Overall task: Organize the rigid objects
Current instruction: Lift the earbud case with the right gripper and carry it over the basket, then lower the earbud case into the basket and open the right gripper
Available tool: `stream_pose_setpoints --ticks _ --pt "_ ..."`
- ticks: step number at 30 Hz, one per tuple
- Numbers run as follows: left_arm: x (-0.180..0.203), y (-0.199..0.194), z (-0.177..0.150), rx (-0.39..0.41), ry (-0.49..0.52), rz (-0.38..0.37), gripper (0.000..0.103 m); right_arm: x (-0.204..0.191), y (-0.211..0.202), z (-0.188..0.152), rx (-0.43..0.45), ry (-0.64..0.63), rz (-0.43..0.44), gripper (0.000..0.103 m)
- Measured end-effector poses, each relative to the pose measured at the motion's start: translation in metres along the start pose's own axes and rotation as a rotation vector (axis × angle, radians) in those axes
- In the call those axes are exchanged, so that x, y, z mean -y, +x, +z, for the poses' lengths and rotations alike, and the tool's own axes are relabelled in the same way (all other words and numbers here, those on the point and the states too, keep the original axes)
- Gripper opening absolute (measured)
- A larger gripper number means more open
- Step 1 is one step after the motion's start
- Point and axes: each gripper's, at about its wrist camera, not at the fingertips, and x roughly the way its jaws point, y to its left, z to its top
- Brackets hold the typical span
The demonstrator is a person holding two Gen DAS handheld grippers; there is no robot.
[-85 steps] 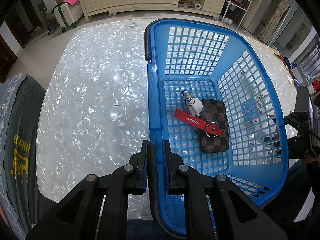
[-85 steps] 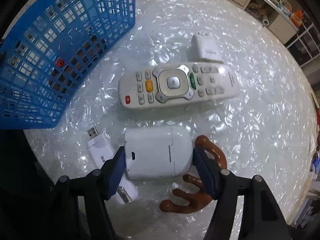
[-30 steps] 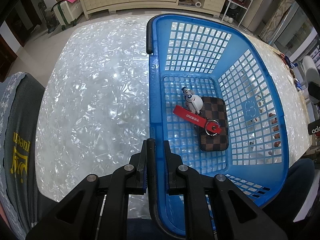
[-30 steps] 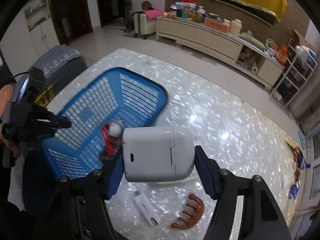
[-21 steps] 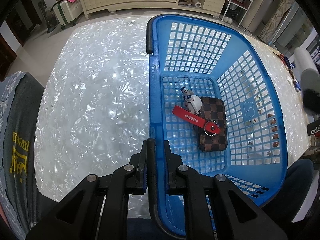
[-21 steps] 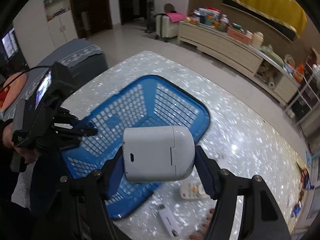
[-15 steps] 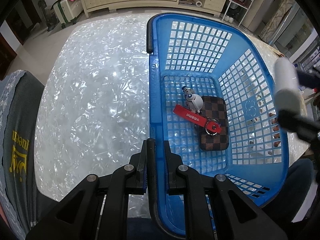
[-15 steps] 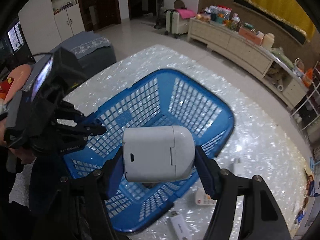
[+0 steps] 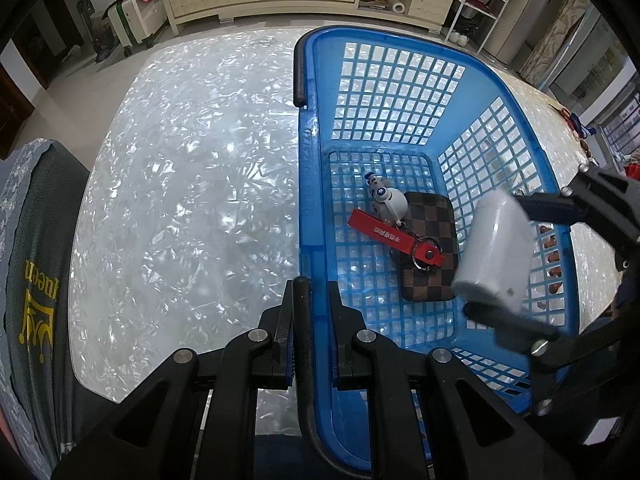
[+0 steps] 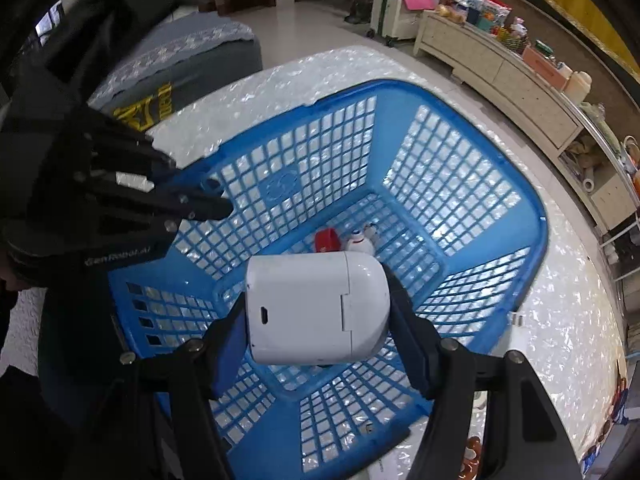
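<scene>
Left wrist view first: the left tongs (image 9: 310, 320) are clamped tight on the near rim of the blue basket (image 9: 308, 208), right where the black handle bar runs along the edge. The basket sits on the shiny pearly bench (image 9: 192, 184). Down on the basket floor there's a brown checkered wallet (image 9: 434, 280), with a red key strap (image 9: 384, 234) lying across its corner and a little white figurine (image 9: 390, 202) touching the strap at the wallet's far end. Over the basket's right side, above the wallet's right edge, the right tongs (image 9: 500, 256) come in holding a white case (image 9: 496, 256); it's a bit blurry, so not much detail there. A grey cushion with yellow print (image 9: 32, 300) is off to the left of the basket, past the bench edge.

Right wrist view: the right tongs (image 10: 318, 312) are closed on the white case (image 10: 316, 308), one pad on each short end, and the case hangs in the air over the middle of the basket (image 10: 536, 216), not touching the mesh. You can see a small port on the case's left face and a lid seam on the right part. Just beyond the case, on the basket floor, the red strap (image 10: 327, 240) and the figurine (image 10: 360, 242) peek out; the wallet is hidden behind the case. The left tongs (image 10: 208, 208) show up at the basket's left rim, gripping it. A cream sideboard (image 10: 500, 68) runs along the wall well beyond the basket.
</scene>
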Motion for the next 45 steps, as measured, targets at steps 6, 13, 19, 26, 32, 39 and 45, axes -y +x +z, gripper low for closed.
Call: stream_pose_setpoints --ticks 6,13,19,26,32,39,45 --pt "0.000 0.000 0.000 0.001 0.004 -0.001 0.013 -0.002 0.012 0.000 -0.009 -0.003 0.013 0.064" --pt "0.001 -0.001 -0.001 0.000 0.009 0.003 0.013 -0.003 0.020 -0.003 -0.020 -0.035 -0.029 0.065" --pt "0.001 -0.002 -0.001 0.002 0.015 0.005 0.014 -0.003 0.017 -0.005 -0.025 -0.056 -0.051 0.065" --pt "0.003 -0.002 -0.001 0.000 0.020 0.005 0.014 0.002 0.017 -0.001 -0.023 -0.037 -0.041 0.087" --pt "0.004 -0.002 0.000 -0.001 0.018 0.009 0.014 0.005 0.007 -0.002 -0.008 -0.035 -0.062 0.103" --pt "0.003 -0.002 0.000 -0.002 0.017 0.009 0.014 0.015 -0.011 -0.006 0.000 -0.018 -0.055 0.103" --pt "0.003 -0.003 0.000 -0.002 0.016 0.009 0.014 0.032 -0.040 -0.011 0.010 0.059 -0.075 0.103"
